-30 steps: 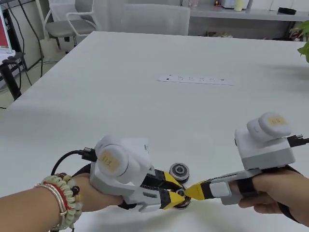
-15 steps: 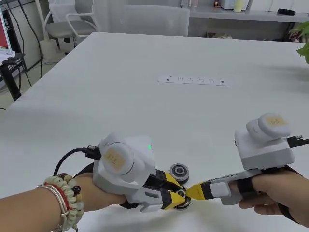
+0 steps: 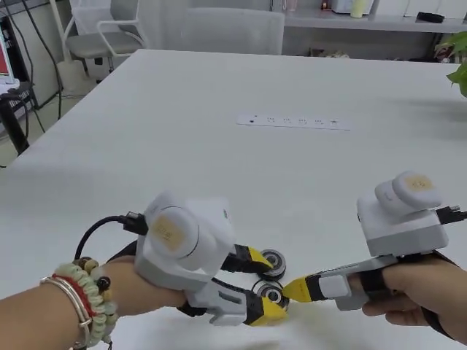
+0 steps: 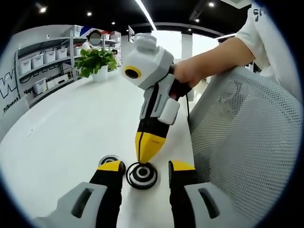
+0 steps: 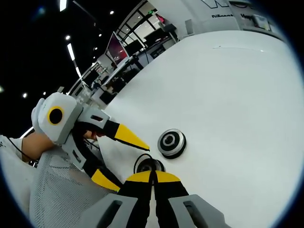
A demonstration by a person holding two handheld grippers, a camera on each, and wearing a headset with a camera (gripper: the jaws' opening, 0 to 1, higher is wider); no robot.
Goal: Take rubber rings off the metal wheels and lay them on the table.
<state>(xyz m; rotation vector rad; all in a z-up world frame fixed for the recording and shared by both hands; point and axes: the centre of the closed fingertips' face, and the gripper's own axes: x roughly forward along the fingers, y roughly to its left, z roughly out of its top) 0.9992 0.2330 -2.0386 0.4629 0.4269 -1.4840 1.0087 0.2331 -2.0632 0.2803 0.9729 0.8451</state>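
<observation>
Starting left of the near wheel [image 3: 268,294], a wrist wearing beaded bracelets [image 3: 82,300] is leading into the hand that is gripping the left gripper [image 3: 267,284]. Its jaws are standing well apart, one on each side of the near wheel, and they are clasping nothing. In the left gripper view a gap is showing between each yellow tip and the wheel, so the left gripper [image 4: 145,167] is straddling it rather than squeezing it.

The near wheel [image 4: 141,175] is lying flat on the white table [image 3: 219,160]. A dark outer band, seemingly the rubber ring [image 4: 128,175], is sitting around its rim. Just beyond the near wheel, a second wheel [image 3: 274,260] is lying apart from it. In the left gripper view a jaw is hiding part of this second wheel [image 4: 109,159].

To the right of the near wheel, the right gripper [image 3: 290,290] is pointing its tips at the wheel's edge. Its jaws are pressing together into one yellow point. In the right gripper view the right gripper [image 5: 153,176] is covering the near side of the wheel [image 5: 149,165], so whether any rubber is being nipped between the tips cannot be told. The second wheel [image 5: 171,142] is showing whole there.

Far beyond the near wheel, a power strip [image 3: 292,121] is lying on the table.
</observation>
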